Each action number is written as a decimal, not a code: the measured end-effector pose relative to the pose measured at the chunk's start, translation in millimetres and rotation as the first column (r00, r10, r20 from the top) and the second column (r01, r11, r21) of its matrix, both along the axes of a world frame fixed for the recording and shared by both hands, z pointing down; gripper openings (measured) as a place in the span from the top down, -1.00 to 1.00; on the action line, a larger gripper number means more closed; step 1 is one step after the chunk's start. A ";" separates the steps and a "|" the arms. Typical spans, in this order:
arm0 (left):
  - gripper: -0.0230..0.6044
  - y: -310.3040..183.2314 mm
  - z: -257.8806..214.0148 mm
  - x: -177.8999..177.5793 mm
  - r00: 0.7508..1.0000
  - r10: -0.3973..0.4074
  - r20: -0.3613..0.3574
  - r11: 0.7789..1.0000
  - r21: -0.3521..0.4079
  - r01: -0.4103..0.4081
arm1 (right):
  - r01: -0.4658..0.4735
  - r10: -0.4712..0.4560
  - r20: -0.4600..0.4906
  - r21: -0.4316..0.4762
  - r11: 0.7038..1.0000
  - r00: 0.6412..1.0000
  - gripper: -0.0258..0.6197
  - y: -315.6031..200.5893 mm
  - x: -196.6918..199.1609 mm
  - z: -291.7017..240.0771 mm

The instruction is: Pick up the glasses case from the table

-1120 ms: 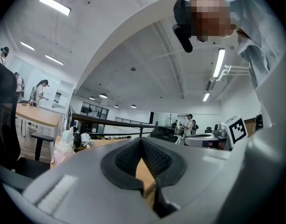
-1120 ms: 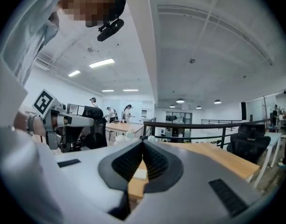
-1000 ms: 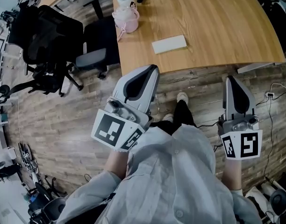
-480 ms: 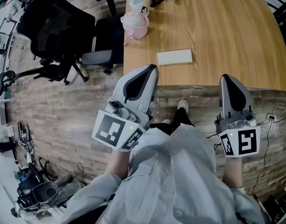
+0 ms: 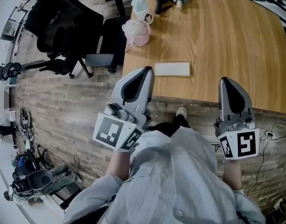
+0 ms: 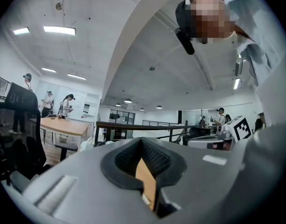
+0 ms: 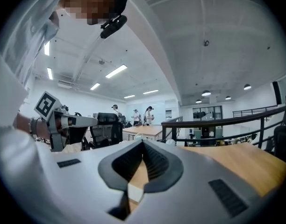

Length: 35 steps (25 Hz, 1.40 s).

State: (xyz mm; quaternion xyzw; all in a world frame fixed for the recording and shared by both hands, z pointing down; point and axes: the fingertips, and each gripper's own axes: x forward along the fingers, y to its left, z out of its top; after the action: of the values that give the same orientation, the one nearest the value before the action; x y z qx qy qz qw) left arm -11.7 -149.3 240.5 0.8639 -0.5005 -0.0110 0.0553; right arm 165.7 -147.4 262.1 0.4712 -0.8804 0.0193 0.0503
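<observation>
Plainly, the case (image 5: pixel 172 69) lies flat near the front edge of the table (image 5: pixel 227 41), while the left gripper (image 5: pixel 144 74) and the right gripper (image 5: pixel 229 82) are both clenched, empty. It looks light, stiff and slick, so pinch across its narrow width at the middle.

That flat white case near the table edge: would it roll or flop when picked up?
The glasses case looks flat and rectangular, so it probably won't roll. Its straight edges suggest stiffness. On the smooth wooden table it may slide if nudged.
</observation>
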 end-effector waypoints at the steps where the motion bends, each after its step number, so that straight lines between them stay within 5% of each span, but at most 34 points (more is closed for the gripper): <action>1: 0.92 -3.1 -0.4 0.0 1.000 -0.012 0.002 1.000 0.001 0.012 | 0.002 -0.002 0.004 0.000 1.000 1.000 0.92 -2.7 1.5 -0.3; 7: 0.92 -18.2 4.7 5.3 0.999 -0.003 0.040 1.000 0.005 0.003 | 0.038 -0.038 -0.009 -0.009 0.999 0.999 0.92 -15.4 1.9 5.6; 14: 0.92 -37.0 23.6 19.3 0.986 0.128 0.107 0.992 -0.025 -0.126 | 0.040 -0.040 -0.004 -0.007 0.999 0.999 0.92 -25.7 -3.2 9.2; 20: 0.92 -54.7 57.3 26.8 0.945 0.271 0.184 0.961 -0.109 -0.254 | -0.008 0.008 0.004 -0.019 1.000 1.000 0.92 -35.2 -8.6 11.5; 28: 0.75 -70.2 111.9 40.6 0.815 0.462 0.350 0.885 -0.244 -0.397 | -0.049 0.048 -0.011 -0.059 0.997 0.999 0.92 -39.2 -14.9 20.7; 35: 0.40 -70.9 190.1 49.2 0.632 0.628 0.454 0.775 -0.444 -0.450 | -0.070 0.069 -0.007 -0.079 0.994 0.998 0.92 -46.5 -18.7 29.0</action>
State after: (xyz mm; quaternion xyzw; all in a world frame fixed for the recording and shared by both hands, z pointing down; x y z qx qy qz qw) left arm 37.5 -220.2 430.6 0.9167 -0.2033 0.3429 0.0264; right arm 146.9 -193.9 291.0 0.4992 -0.8619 0.0549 0.0700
